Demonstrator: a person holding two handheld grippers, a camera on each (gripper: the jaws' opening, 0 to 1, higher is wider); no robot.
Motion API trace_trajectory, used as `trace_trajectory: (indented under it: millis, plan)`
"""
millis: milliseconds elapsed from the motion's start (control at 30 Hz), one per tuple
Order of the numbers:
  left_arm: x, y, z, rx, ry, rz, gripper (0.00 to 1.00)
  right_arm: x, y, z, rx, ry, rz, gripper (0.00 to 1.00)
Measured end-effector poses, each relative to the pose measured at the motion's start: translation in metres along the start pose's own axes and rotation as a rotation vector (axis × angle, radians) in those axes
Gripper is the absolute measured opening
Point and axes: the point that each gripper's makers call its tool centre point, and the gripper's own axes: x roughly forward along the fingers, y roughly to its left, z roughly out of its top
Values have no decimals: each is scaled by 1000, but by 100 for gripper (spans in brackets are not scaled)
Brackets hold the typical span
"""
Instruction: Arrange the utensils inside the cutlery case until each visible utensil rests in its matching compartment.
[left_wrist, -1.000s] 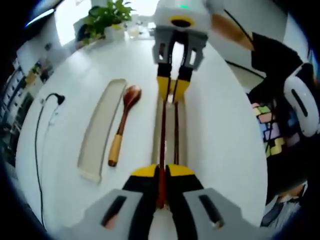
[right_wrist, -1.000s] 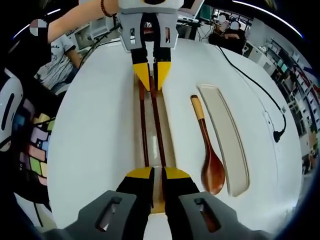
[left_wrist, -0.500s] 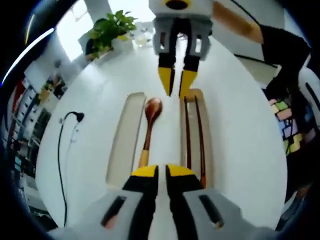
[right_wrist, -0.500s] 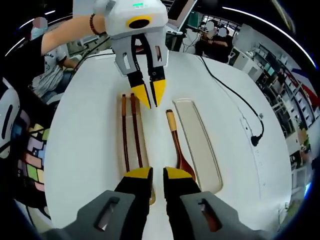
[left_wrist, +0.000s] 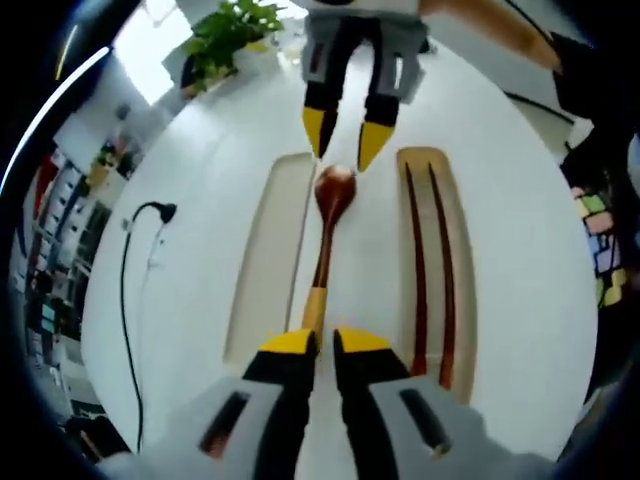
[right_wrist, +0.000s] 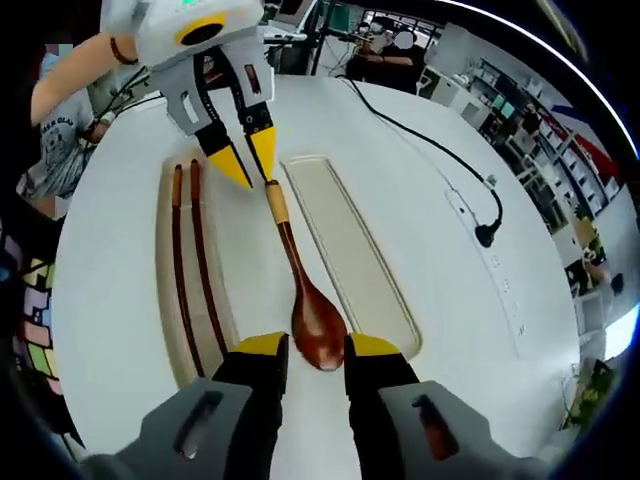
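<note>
A wooden spoon (left_wrist: 326, 240) lies flat on the white table (left_wrist: 520, 200), between 2 long shallow trays. Its bowl is a glossy dark reddish brown, its stem slim and dark, and the end of its handle is a lighter, yellowish wood.

In the left gripper view, the empty tray (left_wrist: 268, 250), pale beige, sits just left of the spoon. The tray with the chopsticks (left_wrist: 436, 255) is on the right, holding 2 dark reddish chopsticks (left_wrist: 432, 270) lying side by side along its length. The spoon touches neither tray as far as can be made out, though it runs very close to the empty one.

The left gripper (left_wrist: 325, 343) has its yellow-tipped jaws a narrow gap apart, holding nothing, with the pale handle end of the spoon just ahead of the gap. The right gripper (left_wrist: 345, 142) comes in from the top of this view, jaws spread moderately, tips either side of the spoon's bowl.

In the right gripper view, the right gripper (right_wrist: 318, 348) straddles the bowl of the spoon (right_wrist: 300, 288); contact is hard to judge. The left gripper (right_wrist: 245, 158) hovers at the handle end. A black cable (right_wrist: 430, 140) trails across the table.
</note>
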Motion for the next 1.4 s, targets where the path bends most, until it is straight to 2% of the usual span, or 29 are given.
trace_trajectory:
  millis: [300,367,600,700,800,1000,1133,1267,1333,1367,1400]
  plan:
    - [9,3,-6,-46,13,-13,9,14,12,1,36,-5,71,31]
    - [11,4,-7,-79,13,-14,9,16,11,1,40,-14,70,32]
    - [14,3,-7,-80,2,-23,11,22,4,-8,58,9,77,33]
    - [14,3,-5,-102,-2,-24,13,23,6,-7,70,-23,108,28]
    - [15,4,-5,-94,5,-22,15,22,6,-7,54,-45,121,27]
    - [15,5,-3,-115,-15,-21,16,21,6,-8,77,-52,123,27]
    - [16,5,-2,-100,-19,-18,16,19,9,-8,97,-61,155,26]
    - [16,6,-2,-100,-17,-15,19,6,5,2,142,-119,163,16]
    - [22,-1,-8,-95,23,-53,17,2,3,4,147,-129,159,12]
    - [21,2,0,-85,-22,-43,15,2,3,4,145,-132,154,11]
    - [21,2,-1,-94,-14,-37,15,2,2,4,141,-132,147,10]
